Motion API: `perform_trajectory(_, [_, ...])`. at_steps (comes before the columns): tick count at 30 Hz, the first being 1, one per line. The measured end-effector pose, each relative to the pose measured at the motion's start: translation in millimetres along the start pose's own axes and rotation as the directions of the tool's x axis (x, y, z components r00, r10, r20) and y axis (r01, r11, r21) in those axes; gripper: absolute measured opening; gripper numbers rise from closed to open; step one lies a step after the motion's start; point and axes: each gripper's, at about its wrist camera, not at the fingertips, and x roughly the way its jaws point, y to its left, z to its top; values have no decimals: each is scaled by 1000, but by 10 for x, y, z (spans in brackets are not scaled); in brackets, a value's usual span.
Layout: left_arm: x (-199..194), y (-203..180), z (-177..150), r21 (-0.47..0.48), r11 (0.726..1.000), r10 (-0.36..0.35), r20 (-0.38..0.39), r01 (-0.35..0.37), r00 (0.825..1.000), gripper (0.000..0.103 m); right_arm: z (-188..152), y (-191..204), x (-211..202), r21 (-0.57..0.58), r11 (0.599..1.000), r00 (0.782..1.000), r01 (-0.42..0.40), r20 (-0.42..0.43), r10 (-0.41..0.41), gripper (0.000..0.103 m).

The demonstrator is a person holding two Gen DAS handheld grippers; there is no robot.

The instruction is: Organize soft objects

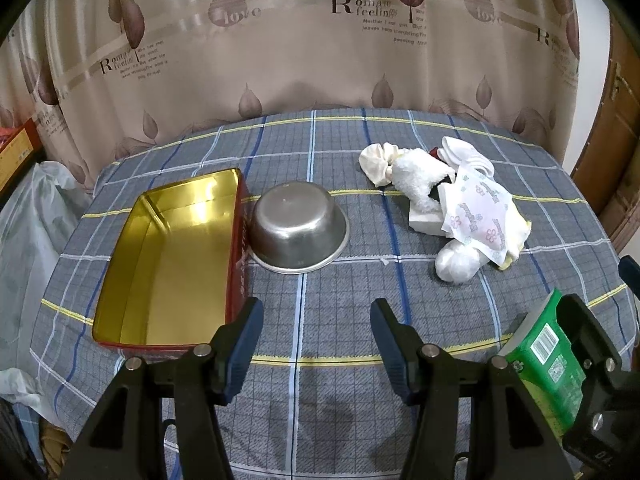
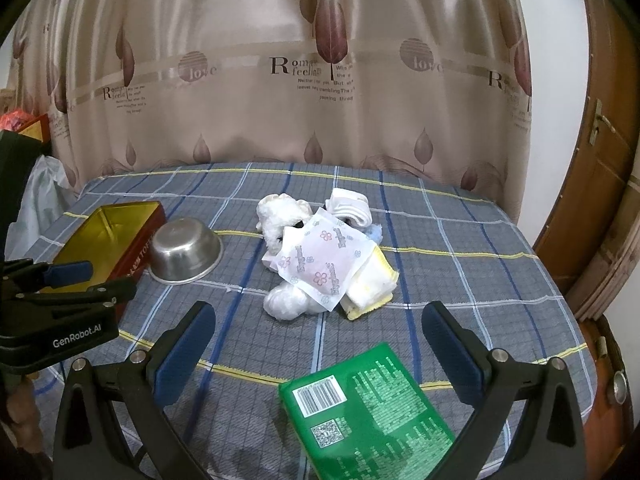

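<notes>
A heap of soft things [image 1: 460, 204] lies on the checked cloth at the right: a white plush toy [image 1: 416, 178], white socks [image 1: 468, 154], a flowered white wrapper [image 1: 480, 210], a yellow-edged cloth and a white ball of bag. The heap also shows in the right wrist view [image 2: 324, 256]. A green tissue pack [image 2: 368, 412] lies flat between the fingers of my right gripper [image 2: 320, 348], which is open around it. My left gripper [image 1: 316, 336] is open and empty, near the front, right of the red tin [image 1: 172, 264] with its gold inside.
An upturned steel bowl [image 1: 298, 226] stands just right of the tin. A patterned curtain [image 1: 320, 60] hangs behind the table. A wooden door [image 2: 600, 160] is at the right. Plastic bags [image 1: 28, 216] lie off the table's left edge.
</notes>
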Motion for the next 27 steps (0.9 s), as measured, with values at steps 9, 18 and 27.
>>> perform_trajectory(9, [17, 20, 7, -3, 1000, -1, -10, 1, 1000, 57, -2, -9, 6, -1, 1000, 1000, 0, -3, 0, 103])
perform_trajectory(18, [36, 57, -2, -2, 1000, 1, -20, -1, 1000, 57, 11, -43, 150, -29, 1000, 999, -7, -34, 6, 103])
perform_trajectory(27, [117, 141, 0, -18, 1000, 17, -34, -17, 999, 57, 174, -224, 490, -28, 997, 988, -72, -138, 67, 103])
